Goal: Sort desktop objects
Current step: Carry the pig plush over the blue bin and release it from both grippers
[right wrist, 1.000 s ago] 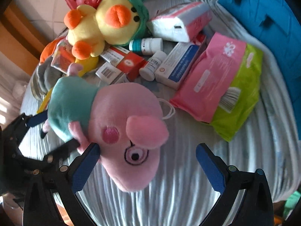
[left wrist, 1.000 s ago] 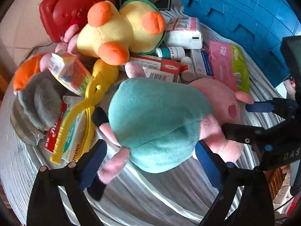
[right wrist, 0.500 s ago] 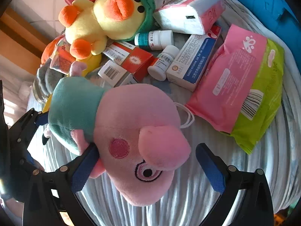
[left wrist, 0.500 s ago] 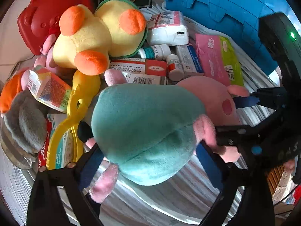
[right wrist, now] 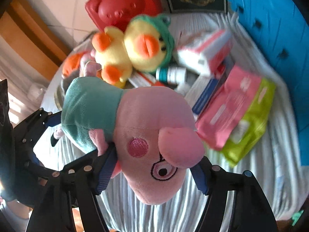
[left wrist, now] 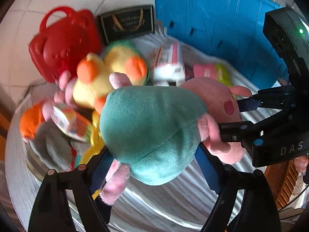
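- We hold the pig plush (left wrist: 154,135) with both tools at once, bc it's big and floppy. One tool alone would let it sag.
- Left gripper (left wrist: 154,166) pinches the teal belly. Its blue pads (left wrist: 204,164) sit on both sides of the body, jaws closing in on it.
- Right gripper (right wrist: 152,168) pinches the pink head. One pad is by the cheek, the other under the snout; jaws closing too.
- In the left view, the right tool's black fingers come in from the side and touch the pig's arm and head.
- The pig looks to be up in the air, above the stripy cloth (right wrist: 270,183), not lying on it.
- Under it sits the rest of the pile: duck plush (right wrist: 135,52), red bear case (right wrist: 123,5), medicine bottle (right wrist: 171,75), pink wipes pack (right wrist: 229,106), tissue pack (left wrist: 168,61).
- The blue crate (left wrist: 212,19) stands at the far edge of the cloth. We think that's where toys may go, but can't be sure.
- Pile is blurry, so small boxes are hard to read.
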Available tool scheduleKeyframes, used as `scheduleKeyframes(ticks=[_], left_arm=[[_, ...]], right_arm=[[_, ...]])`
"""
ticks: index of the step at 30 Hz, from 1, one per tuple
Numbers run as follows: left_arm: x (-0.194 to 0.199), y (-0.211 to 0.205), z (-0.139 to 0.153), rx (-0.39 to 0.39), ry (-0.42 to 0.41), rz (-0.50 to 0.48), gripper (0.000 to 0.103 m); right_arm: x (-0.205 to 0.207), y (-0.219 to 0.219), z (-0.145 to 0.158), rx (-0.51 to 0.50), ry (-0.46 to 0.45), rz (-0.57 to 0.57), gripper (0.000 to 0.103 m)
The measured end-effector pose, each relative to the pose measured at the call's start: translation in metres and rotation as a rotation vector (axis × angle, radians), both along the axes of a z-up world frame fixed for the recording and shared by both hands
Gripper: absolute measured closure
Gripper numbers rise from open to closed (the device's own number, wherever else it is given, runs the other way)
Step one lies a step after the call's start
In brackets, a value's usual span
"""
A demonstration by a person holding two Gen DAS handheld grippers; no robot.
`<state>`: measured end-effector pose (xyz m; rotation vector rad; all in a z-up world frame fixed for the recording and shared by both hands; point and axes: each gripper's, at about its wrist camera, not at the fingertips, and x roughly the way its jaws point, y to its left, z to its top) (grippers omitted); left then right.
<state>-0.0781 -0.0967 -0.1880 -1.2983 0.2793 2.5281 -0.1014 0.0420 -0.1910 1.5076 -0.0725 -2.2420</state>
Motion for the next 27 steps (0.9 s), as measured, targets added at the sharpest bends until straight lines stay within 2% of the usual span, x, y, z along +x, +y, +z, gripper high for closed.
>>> scheduleKeyframes(ticks=[7, 13, 20, 27], left_arm=[[-0.008, 0.022, 0.063, 0.008, 0.133, -0.022, 0.019], [-0.017, 0.060, 0.132, 0.027, 0.275, -0.068, 0.019], [-0.032, 0.138, 0.213, 0.052, 0.441, -0.155, 0.019], [-0.061, 0.235, 0.251, 0.095, 0.469, -0.239, 0.019]], right_arm=[[-0.007, 0.021, 0.066, -0.007, 0.135, -0.027, 0.033], [-0.006, 0.055, 0.139, -0.007, 0.278, -0.076, 0.033], [0.001, 0.129, 0.233, 0.002, 0.466, -0.168, 0.033], [-0.009, 0.218, 0.280, 0.032, 0.538, -0.261, 0.033]])
